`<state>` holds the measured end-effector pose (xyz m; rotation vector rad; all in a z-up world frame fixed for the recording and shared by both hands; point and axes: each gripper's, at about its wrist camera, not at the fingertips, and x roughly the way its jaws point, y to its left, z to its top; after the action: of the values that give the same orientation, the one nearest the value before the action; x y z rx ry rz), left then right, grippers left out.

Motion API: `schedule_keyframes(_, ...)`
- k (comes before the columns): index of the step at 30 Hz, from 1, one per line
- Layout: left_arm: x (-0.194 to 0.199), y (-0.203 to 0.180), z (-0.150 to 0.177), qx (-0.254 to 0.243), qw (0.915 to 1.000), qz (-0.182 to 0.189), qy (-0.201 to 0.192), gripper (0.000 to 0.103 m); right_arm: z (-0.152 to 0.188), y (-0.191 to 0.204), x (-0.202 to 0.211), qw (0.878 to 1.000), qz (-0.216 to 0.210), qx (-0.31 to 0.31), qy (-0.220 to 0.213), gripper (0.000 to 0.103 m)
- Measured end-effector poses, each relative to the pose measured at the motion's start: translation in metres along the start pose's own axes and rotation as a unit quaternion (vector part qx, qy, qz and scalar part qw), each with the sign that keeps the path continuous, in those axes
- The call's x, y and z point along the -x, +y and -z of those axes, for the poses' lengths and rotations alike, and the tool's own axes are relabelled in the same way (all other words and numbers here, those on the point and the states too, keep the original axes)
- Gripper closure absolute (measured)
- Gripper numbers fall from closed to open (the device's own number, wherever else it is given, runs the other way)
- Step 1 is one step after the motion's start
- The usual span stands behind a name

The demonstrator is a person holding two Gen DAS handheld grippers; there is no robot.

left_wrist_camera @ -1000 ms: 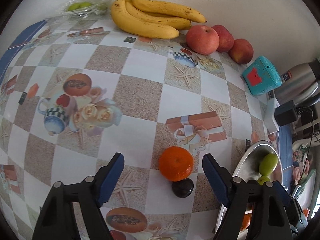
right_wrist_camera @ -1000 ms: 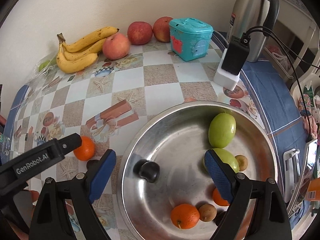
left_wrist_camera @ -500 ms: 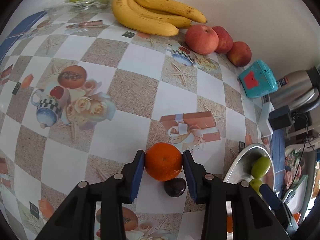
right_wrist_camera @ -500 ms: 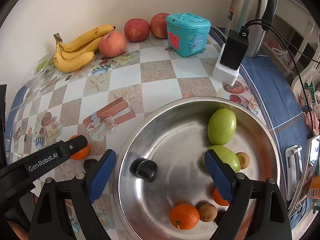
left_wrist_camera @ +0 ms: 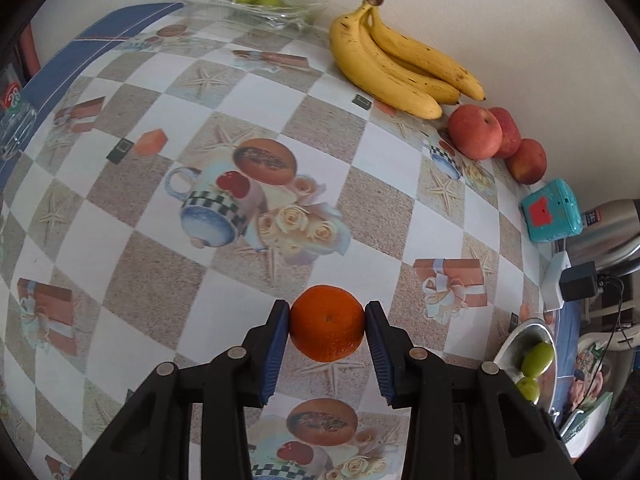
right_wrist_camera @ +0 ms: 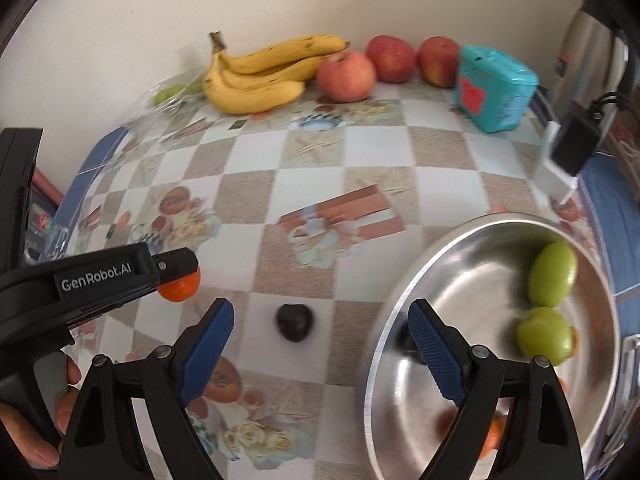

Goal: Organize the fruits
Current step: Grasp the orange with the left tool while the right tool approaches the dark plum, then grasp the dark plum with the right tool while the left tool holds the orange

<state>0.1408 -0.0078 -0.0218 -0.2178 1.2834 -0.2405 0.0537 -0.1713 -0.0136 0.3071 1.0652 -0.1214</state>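
"GenRobot.AI" marks the left claw [right_wrist_camera: 178, 276] pinching the orange [left_wrist_camera: 327, 329]; right claw [right_wrist_camera: 320, 344] spread.

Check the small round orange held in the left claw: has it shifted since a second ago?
Yes. The small round orange has been carried leftward, away from the dark round plum, which it sat beside before.

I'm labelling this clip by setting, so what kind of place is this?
Probably a home kitchen or dining corner: a patterned tablecloth against a plain wall, bananas and apples lying loose, and a steel thermos beside a plugged-in charger.
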Motion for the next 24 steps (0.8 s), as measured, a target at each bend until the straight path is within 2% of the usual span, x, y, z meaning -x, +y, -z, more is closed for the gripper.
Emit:
schedule_keyframes(2,0.002,0.004,0.0,0.004,1.0,0.001,-0.001,0.062,0.001,0.006,-0.005,1.0,-0.009,0.005,0.005,0.031)
schedule_keyframes(6,0.002,0.009,-0.001,0.01,0.9999,0.003,0.002,0.062,0.004,0.013,-0.016,1.0,-0.012,0.011,0.017,0.041)
schedule_keyframes(8,0.001,0.01,-0.001,0.011,0.9999,0.005,0.005,0.062,0.006,0.013,-0.022,1.0,-0.008,0.009,0.024,0.053)
schedule_keyframes(14,-0.003,0.009,0.0,0.012,0.9998,0.009,0.011,0.062,0.007,0.009,-0.035,0.999,-0.004,-0.001,0.036,0.061)
schedule_keyframes(17,-0.003,0.01,0.0,0.014,0.9998,0.01,0.012,0.062,0.006,0.011,-0.038,0.999,-0.001,0.005,0.037,0.061)
schedule_keyframes(24,-0.003,0.011,0.001,0.014,0.9998,0.008,0.011,0.062,0.008,0.015,-0.04,0.999,0.003,0.012,0.039,0.072)
